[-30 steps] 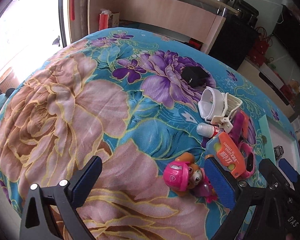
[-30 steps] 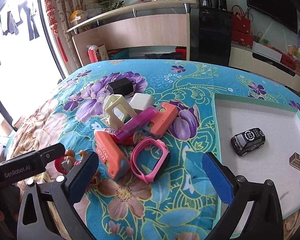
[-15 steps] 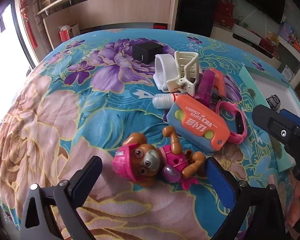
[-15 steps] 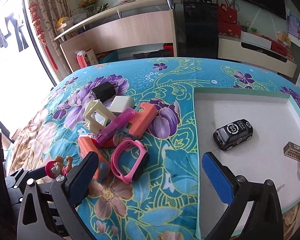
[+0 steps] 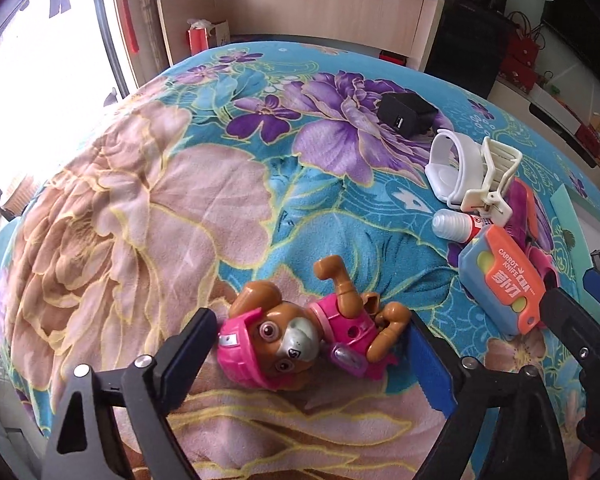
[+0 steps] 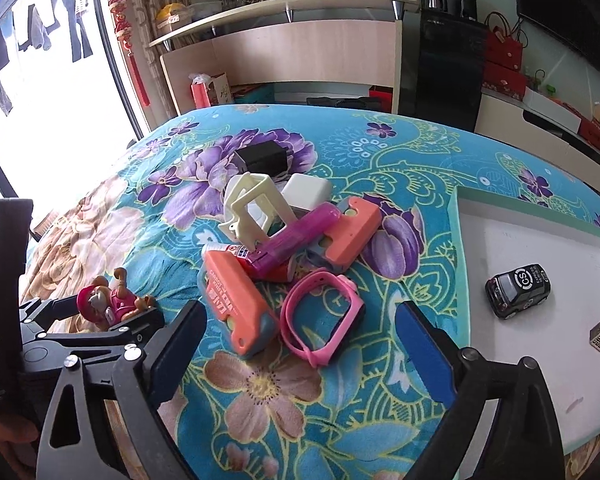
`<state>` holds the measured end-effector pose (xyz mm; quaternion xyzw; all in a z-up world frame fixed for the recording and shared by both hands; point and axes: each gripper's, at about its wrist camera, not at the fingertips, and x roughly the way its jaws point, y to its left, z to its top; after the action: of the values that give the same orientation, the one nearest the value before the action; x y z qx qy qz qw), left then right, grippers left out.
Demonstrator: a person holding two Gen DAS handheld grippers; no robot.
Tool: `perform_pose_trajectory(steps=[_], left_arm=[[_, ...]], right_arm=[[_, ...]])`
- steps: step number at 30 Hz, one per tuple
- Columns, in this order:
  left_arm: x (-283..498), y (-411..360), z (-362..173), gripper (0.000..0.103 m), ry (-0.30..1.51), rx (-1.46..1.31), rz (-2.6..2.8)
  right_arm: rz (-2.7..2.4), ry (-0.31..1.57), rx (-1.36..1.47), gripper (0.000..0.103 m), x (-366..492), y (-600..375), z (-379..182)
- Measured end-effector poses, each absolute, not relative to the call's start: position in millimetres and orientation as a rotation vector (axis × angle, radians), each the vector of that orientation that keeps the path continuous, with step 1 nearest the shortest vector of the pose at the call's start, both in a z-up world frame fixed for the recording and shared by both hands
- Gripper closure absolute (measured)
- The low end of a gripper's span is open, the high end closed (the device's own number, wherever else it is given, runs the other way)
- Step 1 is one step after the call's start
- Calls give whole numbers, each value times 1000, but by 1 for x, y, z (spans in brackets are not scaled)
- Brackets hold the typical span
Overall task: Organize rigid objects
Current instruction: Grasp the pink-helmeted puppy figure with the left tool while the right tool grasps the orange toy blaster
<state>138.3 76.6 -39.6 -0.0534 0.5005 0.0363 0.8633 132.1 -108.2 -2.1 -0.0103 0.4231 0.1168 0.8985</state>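
Left gripper (image 5: 308,344): fingers are closing around the toy dog (image 5: 300,336), which is lying on its back between them; the pads are seemingly not yet pressing it.
Right gripper (image 6: 300,340): fingers are closing with the pink watch band (image 6: 322,314) just ahead of them, nothing gripped.
Toy pile (image 6: 284,236): lying heaped mid-worktop, awaiting sorting.
Tray (image 6: 456,264): sitting at the worktop's right edge, already holding a toy car (image 6: 518,290), likely the collecting spot.
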Motion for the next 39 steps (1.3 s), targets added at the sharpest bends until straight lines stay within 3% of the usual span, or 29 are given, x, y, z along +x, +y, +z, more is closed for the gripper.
perform_pose_trajectory(steps=[4,16,29,34,39], left_arm=[[137,80,-38,19,1054,-119,81],[137,95,-37,20,1049,-163,99],[138,97,-38,20,1045,-167,97],[139,98,-35,20,1040,-177,99],[138,97,-33,20,1033,-166,106]], right_arm=[[262,884,-101,19,134,-90,-8],[301,887,-310,43,133,-45,-25],[296,888,-293,47,139,-41,-32],[328,879,-269,56,133,-39,-28],[352,879,-209,56,129,-43,-24]])
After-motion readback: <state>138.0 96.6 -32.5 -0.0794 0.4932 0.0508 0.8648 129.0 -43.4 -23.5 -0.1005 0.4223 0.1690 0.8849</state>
